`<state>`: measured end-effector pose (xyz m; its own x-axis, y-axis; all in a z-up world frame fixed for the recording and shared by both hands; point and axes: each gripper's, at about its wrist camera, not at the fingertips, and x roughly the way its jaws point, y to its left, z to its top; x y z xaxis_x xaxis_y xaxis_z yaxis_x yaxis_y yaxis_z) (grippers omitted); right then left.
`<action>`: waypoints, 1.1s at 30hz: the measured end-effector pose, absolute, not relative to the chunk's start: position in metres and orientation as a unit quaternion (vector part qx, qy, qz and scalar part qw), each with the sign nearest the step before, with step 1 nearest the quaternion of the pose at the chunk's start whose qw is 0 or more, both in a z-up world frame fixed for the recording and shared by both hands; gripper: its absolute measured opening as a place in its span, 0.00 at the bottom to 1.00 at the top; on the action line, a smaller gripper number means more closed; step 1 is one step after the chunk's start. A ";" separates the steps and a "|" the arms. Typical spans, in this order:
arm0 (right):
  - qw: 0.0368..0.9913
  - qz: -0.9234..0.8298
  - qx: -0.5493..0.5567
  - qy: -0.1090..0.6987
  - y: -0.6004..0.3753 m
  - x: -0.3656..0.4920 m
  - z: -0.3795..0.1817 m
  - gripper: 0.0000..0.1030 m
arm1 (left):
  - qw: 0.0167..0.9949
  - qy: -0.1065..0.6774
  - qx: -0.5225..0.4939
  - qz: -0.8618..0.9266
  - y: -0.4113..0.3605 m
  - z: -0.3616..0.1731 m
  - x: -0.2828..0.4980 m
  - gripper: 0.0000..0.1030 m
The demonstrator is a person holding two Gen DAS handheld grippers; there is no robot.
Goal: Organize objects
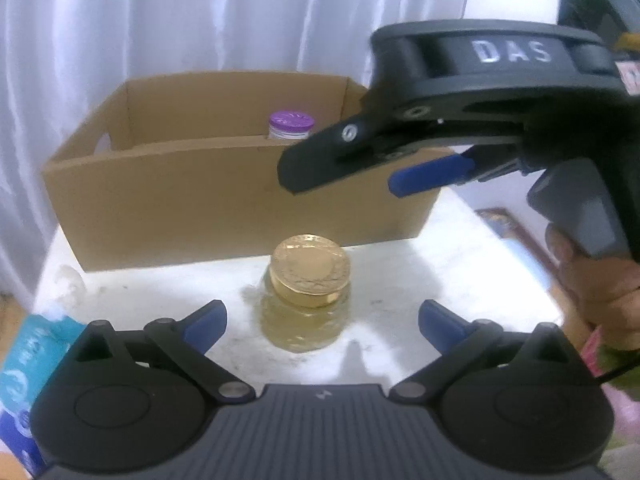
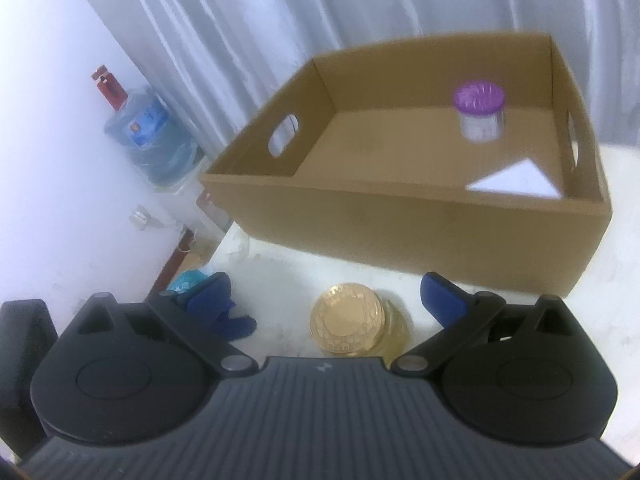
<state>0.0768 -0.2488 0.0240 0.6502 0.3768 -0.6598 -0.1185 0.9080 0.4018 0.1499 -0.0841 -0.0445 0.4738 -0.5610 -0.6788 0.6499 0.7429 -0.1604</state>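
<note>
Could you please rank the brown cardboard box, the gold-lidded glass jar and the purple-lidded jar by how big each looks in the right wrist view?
1. Brown cardboard box, by far the largest.
2. Gold-lidded glass jar, though it sits nearest the camera and is partly hidden.
3. Purple-lidded jar, inside the box and farther away, so its true size against the gold one is unsure.

The left wrist view looks forward and steeply down along the left gripper (image 1: 322,322), close above the white table (image 1: 460,248), facing the long front wall of the cardboard box (image 1: 224,200) with the curtain (image 1: 160,20) behind. The right wrist view looks down along the right gripper (image 2: 326,300) from a higher, more angled spot, seeing into the box's floor. Both share the gold-lidded jar (image 1: 310,270), the purple-lidded jar (image 1: 291,125) and the box; the left view also catches the right gripper from the side.
</note>
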 end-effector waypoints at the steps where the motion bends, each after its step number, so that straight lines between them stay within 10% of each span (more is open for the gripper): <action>1: 0.898 0.137 0.156 0.388 -0.247 0.075 0.028 0.99 | 0.854 0.376 0.051 -0.356 -0.082 -0.044 0.151 1.00; 33: 0.953 0.162 0.028 0.256 -0.192 0.039 0.091 0.99 | 0.912 0.290 0.066 -0.283 0.001 -0.005 0.111 1.00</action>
<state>0.0391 -0.1916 0.0907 0.8164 0.3220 -0.4793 -0.2935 0.9463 0.1358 0.1114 0.0014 -0.0053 0.6714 -0.4785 -0.5660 0.5546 0.8309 -0.0446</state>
